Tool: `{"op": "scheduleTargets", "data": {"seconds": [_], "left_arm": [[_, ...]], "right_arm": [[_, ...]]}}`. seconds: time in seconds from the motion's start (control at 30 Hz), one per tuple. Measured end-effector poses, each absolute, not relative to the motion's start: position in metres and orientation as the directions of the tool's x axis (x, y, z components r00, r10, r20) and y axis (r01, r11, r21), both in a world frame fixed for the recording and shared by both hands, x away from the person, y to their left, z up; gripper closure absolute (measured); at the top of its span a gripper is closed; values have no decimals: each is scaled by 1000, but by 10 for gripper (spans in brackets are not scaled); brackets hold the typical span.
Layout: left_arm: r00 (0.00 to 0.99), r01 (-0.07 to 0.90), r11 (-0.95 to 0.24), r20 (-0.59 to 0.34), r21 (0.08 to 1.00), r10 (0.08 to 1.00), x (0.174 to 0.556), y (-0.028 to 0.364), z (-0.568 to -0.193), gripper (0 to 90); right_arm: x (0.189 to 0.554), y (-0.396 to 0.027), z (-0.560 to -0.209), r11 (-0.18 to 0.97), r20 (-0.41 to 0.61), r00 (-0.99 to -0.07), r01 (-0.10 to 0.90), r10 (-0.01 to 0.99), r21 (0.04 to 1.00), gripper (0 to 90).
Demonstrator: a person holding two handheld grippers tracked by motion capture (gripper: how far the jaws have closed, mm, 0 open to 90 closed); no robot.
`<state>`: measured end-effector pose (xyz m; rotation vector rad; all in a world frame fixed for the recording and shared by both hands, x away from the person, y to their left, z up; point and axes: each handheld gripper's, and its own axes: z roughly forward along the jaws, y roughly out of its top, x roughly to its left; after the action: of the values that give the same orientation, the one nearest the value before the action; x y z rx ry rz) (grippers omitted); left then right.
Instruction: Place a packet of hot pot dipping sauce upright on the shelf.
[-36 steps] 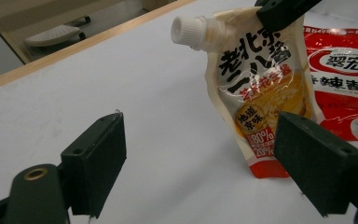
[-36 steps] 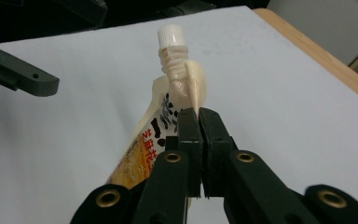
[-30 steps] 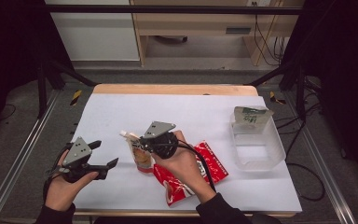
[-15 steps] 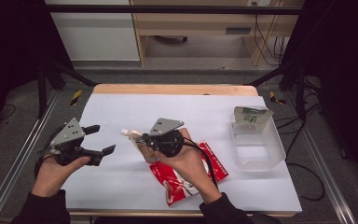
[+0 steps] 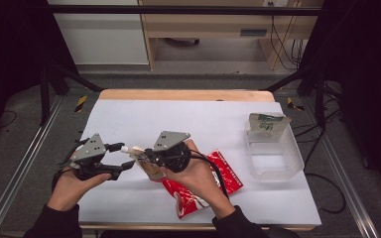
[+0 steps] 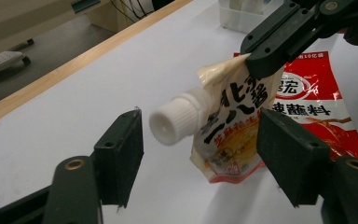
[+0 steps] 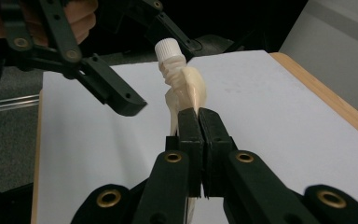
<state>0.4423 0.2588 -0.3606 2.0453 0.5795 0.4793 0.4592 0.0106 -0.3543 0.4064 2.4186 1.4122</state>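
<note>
A white table (image 5: 198,119) is seen from above, with a clear plastic bin (image 5: 274,157) set near its right edge and a green-and-white packet (image 5: 266,122) leaned inside it. A red snack bag (image 5: 226,174) is laid flat near the front, partly covered by the right hand (image 5: 198,174). A beige spouted pouch (image 6: 233,126) is held above the table, just left of the red bag, clamped at its edge by the right gripper (image 7: 198,122), whose jaws are pressed tight on it. The pouch's white cap (image 6: 175,119) is framed between the jaws of the left gripper (image 6: 200,140), which have just been closing but are not touching it.
</note>
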Motion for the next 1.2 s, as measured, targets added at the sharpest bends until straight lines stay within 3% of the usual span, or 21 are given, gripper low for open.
{"op": "scheduleTargets", "data": {"seconds": [0.07,0.1,0.17,0.5,0.57,0.7,1.2], "left_arm": [[819,210,-460,102,863,565,442,258,-361,384],[816,207,-453,102,867,569,441,260,-359,454],[817,214,-441,88,872,570,442,262,-359,501],[841,215,-454,73,865,536,444,263,-363,513],[839,223,-444,61,868,540,444,265,-363,598],[851,236,-430,28,872,524,444,268,-362,680],[856,192,-474,90,859,510,431,261,-339,728]], "right_arm": [[458,11,-354,473,-120,-914,86,388,877,891],[457,13,-353,472,-118,-920,79,373,878,891],[456,14,-354,468,-111,-925,79,364,880,891],[454,17,-355,469,-103,-936,71,336,880,890],[453,17,-355,475,-107,-937,70,334,877,890],[455,16,-356,471,-102,-937,72,335,879,889],[448,20,-352,498,-127,-918,84,376,863,879]]}}
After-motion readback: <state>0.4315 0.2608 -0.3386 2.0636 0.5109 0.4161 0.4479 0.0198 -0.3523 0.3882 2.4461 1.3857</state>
